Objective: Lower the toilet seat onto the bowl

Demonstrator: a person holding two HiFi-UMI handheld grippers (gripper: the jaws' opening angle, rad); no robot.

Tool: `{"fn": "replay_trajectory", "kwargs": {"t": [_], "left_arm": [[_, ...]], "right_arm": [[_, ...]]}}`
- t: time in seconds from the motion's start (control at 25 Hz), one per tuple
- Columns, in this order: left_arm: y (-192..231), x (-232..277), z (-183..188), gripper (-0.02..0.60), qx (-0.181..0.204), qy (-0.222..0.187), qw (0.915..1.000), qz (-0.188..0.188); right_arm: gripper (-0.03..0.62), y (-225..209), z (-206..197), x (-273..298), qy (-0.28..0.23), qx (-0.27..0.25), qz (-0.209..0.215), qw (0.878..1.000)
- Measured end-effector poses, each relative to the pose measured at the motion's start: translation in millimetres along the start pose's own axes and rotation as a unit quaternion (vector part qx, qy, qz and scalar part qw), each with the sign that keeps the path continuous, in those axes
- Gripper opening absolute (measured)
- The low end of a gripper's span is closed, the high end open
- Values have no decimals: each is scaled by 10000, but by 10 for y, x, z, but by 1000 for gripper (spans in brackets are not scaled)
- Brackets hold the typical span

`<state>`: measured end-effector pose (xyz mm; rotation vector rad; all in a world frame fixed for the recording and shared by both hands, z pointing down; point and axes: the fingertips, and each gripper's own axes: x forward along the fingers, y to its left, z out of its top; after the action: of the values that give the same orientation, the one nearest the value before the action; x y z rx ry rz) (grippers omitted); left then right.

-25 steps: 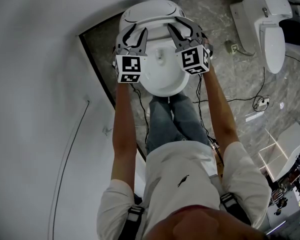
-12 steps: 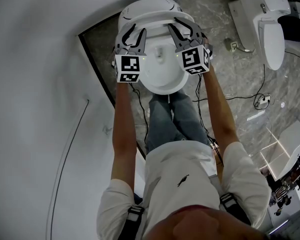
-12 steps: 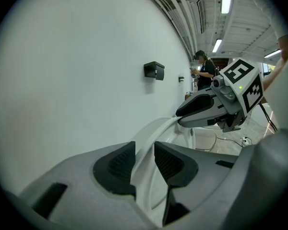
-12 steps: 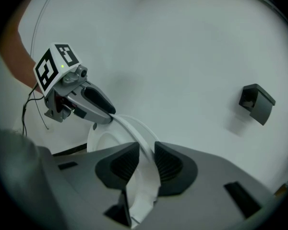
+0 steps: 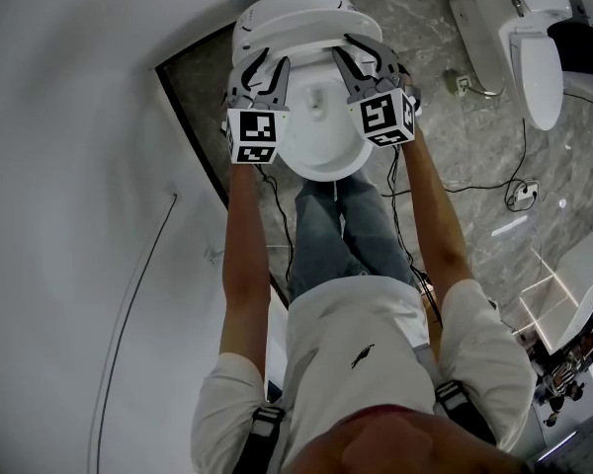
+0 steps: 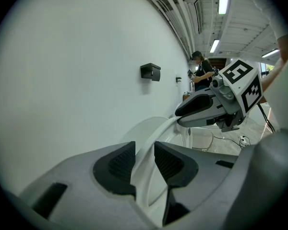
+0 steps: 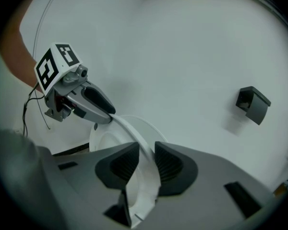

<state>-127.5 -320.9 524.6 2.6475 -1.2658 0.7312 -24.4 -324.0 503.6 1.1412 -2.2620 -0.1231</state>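
Observation:
The white toilet seat [image 5: 306, 40] stands raised just in front of the lid [image 5: 287, 8], above the bowl [image 5: 321, 146]. My left gripper [image 5: 260, 70] is shut on the seat's left side, and in the left gripper view the rim [image 6: 156, 128] runs between its pads [image 6: 120, 163]. My right gripper [image 5: 361, 59] grips the right side; its jaws have just been closing, and the seat's rim [image 7: 129, 128] is now between its pads [image 7: 170, 163]. Each gripper view shows the other gripper, the right gripper [image 6: 182, 119] and the left gripper [image 7: 108, 114], on the same rim.
A white wall [image 5: 79, 166] runs close along the left. A second toilet [image 5: 519, 38] stands at the top right, with cables [image 5: 519, 191] across the marble floor. A black wall fixture [image 6: 150, 72] hangs behind. A person [image 6: 201, 73] stands far off.
Both grippers have drawn the seat's top edge a little away from the lid, towards me. The toilet sits slightly higher in the head view.

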Motion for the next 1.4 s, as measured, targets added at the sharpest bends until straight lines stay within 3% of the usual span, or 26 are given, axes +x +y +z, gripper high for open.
{"fn": "replay_trajectory", "kwargs": {"t": [1.4], "left_arm": [[-554,-602,-300,143,11,88,9997,-206]], "right_arm": [[118,576,-181,-641,-150,92,-14,9998]]}}
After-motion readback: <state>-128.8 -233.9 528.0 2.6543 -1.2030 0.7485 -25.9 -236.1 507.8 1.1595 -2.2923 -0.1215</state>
